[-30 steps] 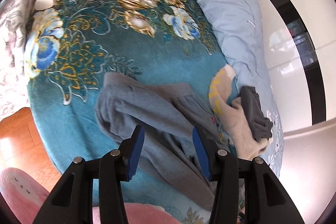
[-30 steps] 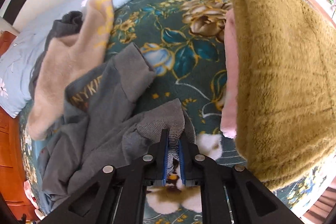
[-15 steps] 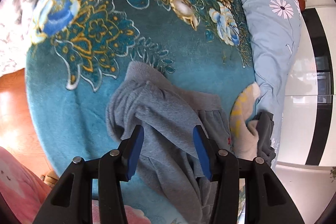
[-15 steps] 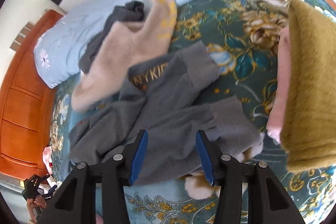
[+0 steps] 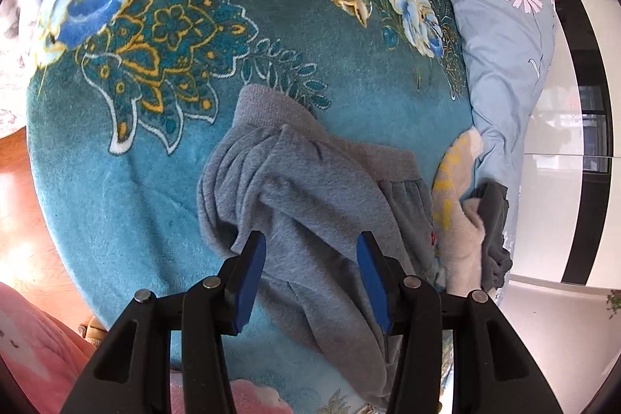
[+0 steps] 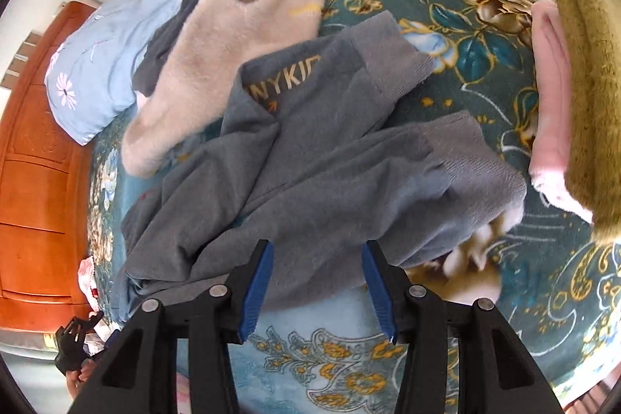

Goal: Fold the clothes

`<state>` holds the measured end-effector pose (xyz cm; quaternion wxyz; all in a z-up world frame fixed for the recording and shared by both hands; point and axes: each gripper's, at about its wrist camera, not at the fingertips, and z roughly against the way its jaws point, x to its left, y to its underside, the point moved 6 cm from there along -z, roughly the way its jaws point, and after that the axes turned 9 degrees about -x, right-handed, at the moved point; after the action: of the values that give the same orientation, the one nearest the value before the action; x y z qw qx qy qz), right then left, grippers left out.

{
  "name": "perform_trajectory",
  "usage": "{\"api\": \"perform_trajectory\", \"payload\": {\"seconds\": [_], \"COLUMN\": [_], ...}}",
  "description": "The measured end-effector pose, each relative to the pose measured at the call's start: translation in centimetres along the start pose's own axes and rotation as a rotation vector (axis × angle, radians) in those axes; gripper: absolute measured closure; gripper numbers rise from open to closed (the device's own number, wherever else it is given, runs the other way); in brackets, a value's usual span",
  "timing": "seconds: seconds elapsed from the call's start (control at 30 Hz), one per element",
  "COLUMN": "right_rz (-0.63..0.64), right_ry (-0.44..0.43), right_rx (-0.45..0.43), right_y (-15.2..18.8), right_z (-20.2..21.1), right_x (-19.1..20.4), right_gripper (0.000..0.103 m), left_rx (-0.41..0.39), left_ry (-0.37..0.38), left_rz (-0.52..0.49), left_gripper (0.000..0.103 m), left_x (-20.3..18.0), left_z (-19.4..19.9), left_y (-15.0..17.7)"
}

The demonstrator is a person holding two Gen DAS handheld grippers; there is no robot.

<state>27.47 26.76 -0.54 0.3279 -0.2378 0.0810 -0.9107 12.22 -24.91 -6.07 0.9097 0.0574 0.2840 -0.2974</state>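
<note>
Left wrist view shows the left gripper (image 5: 310, 274) hanging over a rumpled pair of grey fleece trousers (image 5: 310, 196) with its 2 blue pads (image 5: 252, 270) parted and nothing pinched between them; the cloth lies below the gap, not in it. The trousers sprawl on the teal floral blanket (image 5: 163, 127) that covers the bed, waistband bunched toward the far side, probably because they are dropped there loose and not yet squared up. Beside them sit a cream fleece top (image 5: 458, 204) and a dark grey garment (image 5: 493, 220), pushed against the pale blue daisy pillow (image 5: 504, 64) (likely a waiting pile).

Right wrist view has the right gripper (image 6: 316, 278) released too, jaws apart above the trousers' lower edge, gripping nothing. From here both ribbed cuffs (image 6: 493, 169) point toward a folded mustard blanket (image 6: 582, 96) with a pink layer (image 6: 547, 84) under it. With each gripper over an opposite end, the setup seems meant for stretching the legs flat before the first fold.
</note>
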Motion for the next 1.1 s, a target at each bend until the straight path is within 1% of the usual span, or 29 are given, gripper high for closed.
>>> {"api": "perform_trajectory", "payload": {"seconds": [0.1,0.17,0.23,0.3,0.43,0.53,0.63,0.77,0.93,1.0,1.1], "right_rz": [0.066,0.123,0.171,0.205,0.253,0.29,0.298,0.237,0.047,-0.008,-0.066], "right_ry": [0.058,0.097,0.107,0.101,0.098,0.108,0.088,0.065,0.066,0.072,0.109], "right_rx": [0.008,0.009,0.004,0.01,0.034,0.046,0.063,0.082,0.091,0.097,0.11], "right_y": [0.1,0.4,0.7,1.1,0.8,0.3,0.0,-1.0,-2.1,-2.3,-2.1], "right_z": [-0.3,-0.4,-0.5,-0.9,-2.4,-3.5,-4.5,-5.2,-4.1,-3.5,-3.2], "right_x": [1.4,2.5,3.5,4.4,5.4,6.3,6.8,5.0,-0.4,-2.7,-5.5], "right_gripper": [0.052,0.052,0.052,0.052,0.052,0.052,0.052,0.052,0.052,0.052,0.052], "left_rx": [0.028,0.042,-0.001,-0.033,-0.018,-0.014,-0.018,-0.046,-0.072,-0.076,-0.082], "left_ry": [0.021,0.005,-0.024,-0.063,-0.087,-0.136,-0.177,-0.228,-0.25,-0.228,-0.184], "left_rz": [0.007,-0.016,-0.052,-0.074,-0.078,-0.065,-0.042,-0.051,-0.026,-0.025,-0.026], "left_gripper": [0.053,0.053,0.053,0.053,0.053,0.053,0.053,0.053,0.053,0.053,0.055], "left_x": [1.0,1.4,1.5,1.7,2.4,3.4,4.1,4.4,4.8,4.4,3.7], "left_z": [0.6,1.6,2.7,3.2,2.5,1.6,0.8,-0.3,-1.5,-2.0,-2.7], "left_y": [0.4,0.0,-1.1,-1.8,-1.7,-1.6,-1.8,-2.2,-3.0,-3.0,-2.9]}}
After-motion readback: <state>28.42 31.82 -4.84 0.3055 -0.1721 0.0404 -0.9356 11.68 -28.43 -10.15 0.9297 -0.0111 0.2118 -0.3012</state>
